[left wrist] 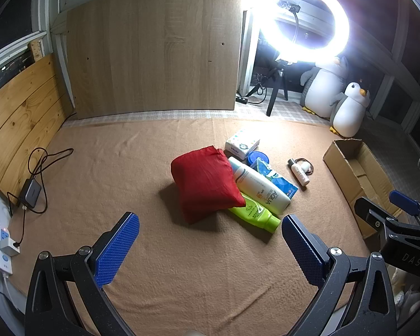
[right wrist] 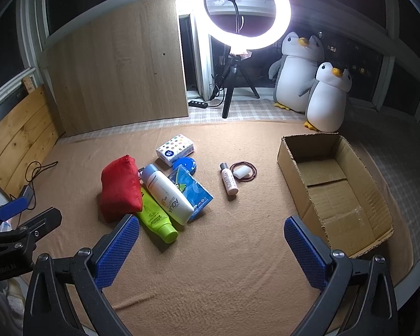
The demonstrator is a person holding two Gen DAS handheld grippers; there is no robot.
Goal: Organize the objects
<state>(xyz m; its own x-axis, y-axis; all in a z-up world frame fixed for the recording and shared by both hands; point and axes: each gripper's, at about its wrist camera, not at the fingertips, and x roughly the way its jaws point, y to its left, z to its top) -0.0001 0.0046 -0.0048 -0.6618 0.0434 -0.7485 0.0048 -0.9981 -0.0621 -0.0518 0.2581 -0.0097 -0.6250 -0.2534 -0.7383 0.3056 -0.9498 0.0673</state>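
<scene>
A red pouch [left wrist: 205,182] [right wrist: 120,187] lies on the tan blanket beside a white AQUA bottle [left wrist: 259,186] [right wrist: 168,193], a green bottle [left wrist: 256,215] [right wrist: 156,218], a blue packet [right wrist: 194,190], a blue round tin [right wrist: 186,163] and a patterned tissue pack [left wrist: 242,142] [right wrist: 176,147]. A small pink bottle [right wrist: 229,182] and a white case inside a brown cord loop [right wrist: 242,171] lie apart to the right. An open cardboard box [right wrist: 336,190] [left wrist: 358,176] stands at right. My left gripper [left wrist: 210,238] and right gripper [right wrist: 211,240] hang open above the blanket, nothing between the fingers.
A lit ring light on a tripod [right wrist: 242,14] and two plush penguins [right wrist: 326,100] stand at the back. A wooden panel [left wrist: 154,50] leans on the wall. A power strip [left wrist: 4,247] and adapter with cables [left wrist: 30,193] lie at left.
</scene>
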